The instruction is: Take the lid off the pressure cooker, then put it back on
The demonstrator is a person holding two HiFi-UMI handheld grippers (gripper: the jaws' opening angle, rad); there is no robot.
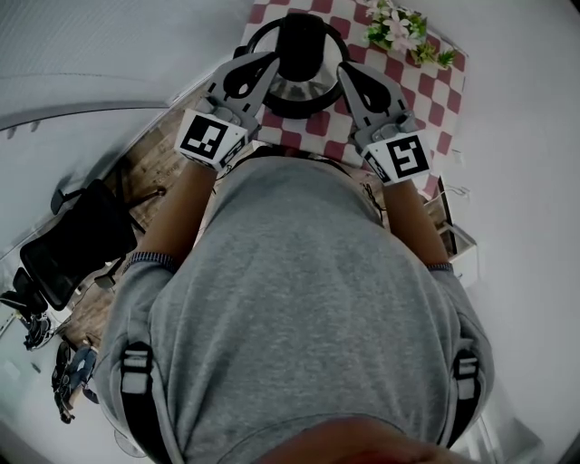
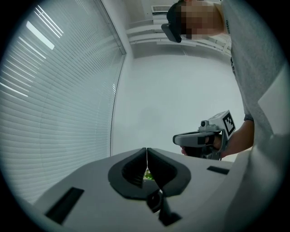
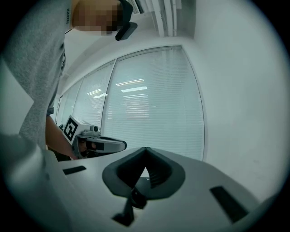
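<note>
Left gripper (image 1: pixel 269 62): jaws pressed together, nothing in them, tip by the left flank of the cooker (image 1: pixel 292 91). The cooker sits just beyond and between both tips, with neither nearer. Lid (image 1: pixel 304 41) looks seated, black handle running near-to-far; this fits a lid never lifted or one already replaced. Right gripper (image 1: pixel 344 71): also closed and empty. Check cloth (image 1: pixel 435 100), flowers (image 1: pixel 399 27) far right. Blinds (image 2: pixel 54 90), white walls.

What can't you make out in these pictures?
- Head view: whether the lid is locked on the cooker; too dark and small.
- Head view: the near part of the cloth, hidden by the shirt.
- Both gripper views: the cooker, out of frame.
- Left gripper view: a green speck behind the shut left tool, too small to name.
</note>
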